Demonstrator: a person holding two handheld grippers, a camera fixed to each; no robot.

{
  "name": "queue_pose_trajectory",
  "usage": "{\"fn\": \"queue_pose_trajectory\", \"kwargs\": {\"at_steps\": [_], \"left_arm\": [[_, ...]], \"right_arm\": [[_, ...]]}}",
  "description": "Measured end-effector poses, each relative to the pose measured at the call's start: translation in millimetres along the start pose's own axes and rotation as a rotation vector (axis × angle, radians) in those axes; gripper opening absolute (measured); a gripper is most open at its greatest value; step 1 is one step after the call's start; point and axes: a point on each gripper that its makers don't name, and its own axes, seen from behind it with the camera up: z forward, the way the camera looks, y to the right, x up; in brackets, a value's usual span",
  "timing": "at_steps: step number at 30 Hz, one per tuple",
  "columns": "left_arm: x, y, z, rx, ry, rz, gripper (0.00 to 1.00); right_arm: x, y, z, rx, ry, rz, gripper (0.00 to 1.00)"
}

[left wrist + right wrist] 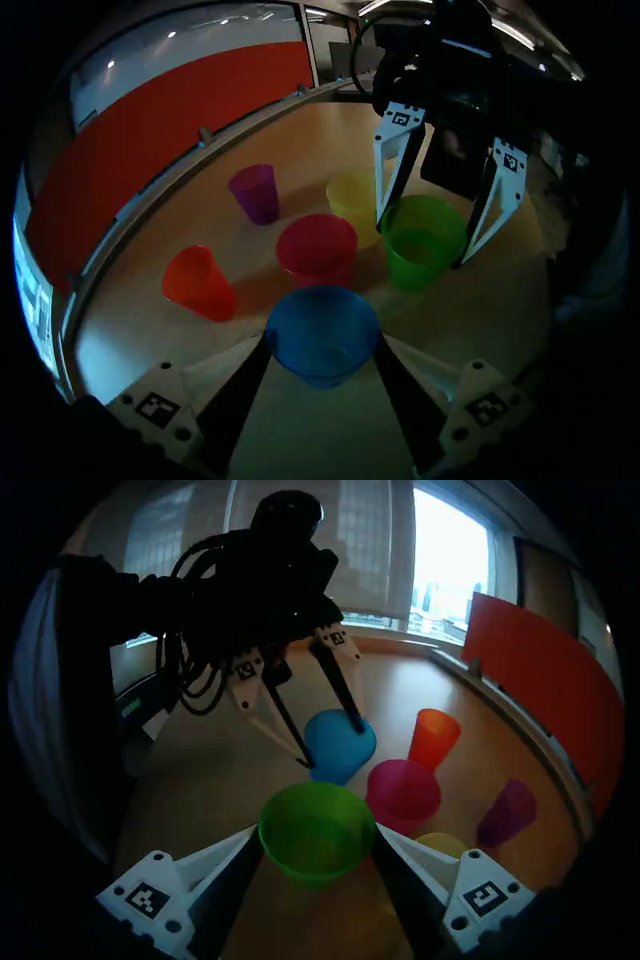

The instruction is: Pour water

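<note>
We held two cups at the table (496, 312).
Our left gripper (322, 338) pinched the blue cup (322, 320) between its fingers; our right gripper (317, 830) pinched the green cup (314, 848), at one o'clock from the blue in the left gripper view.

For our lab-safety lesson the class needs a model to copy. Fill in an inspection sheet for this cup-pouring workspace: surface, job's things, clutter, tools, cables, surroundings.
Surface: light wooden table.
Job's things: blue cup and green cup; whether either holds water cannot be told.
Clutter: red cup, yellow cup, purple cup and orange cup stand close by.
Tools: left tool shut on the blue cup; right tool shut on the green cup.
Cables: black cables loop beside the left tool.
Surroundings: red wall panel; bright windows.
</note>
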Motion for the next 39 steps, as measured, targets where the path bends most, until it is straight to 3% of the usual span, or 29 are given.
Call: {"fn": "queue_pose_trajectory", "kwargs": {"at_steps": [6, 39], "left_arm": [[-7, 1.4, 3.5, -0.009, -0.001, -0.022, 0.88], [-27, 2.8, -0.6, -0.017, -0.007, -0.042, 0.88]], "right_arm": [[-1, 0, 2.0, 0.002, -0.003, 0.001, 0.92], [-22, -6, 8.4, -0.002, -0.031, 0.023, 0.92]]}}
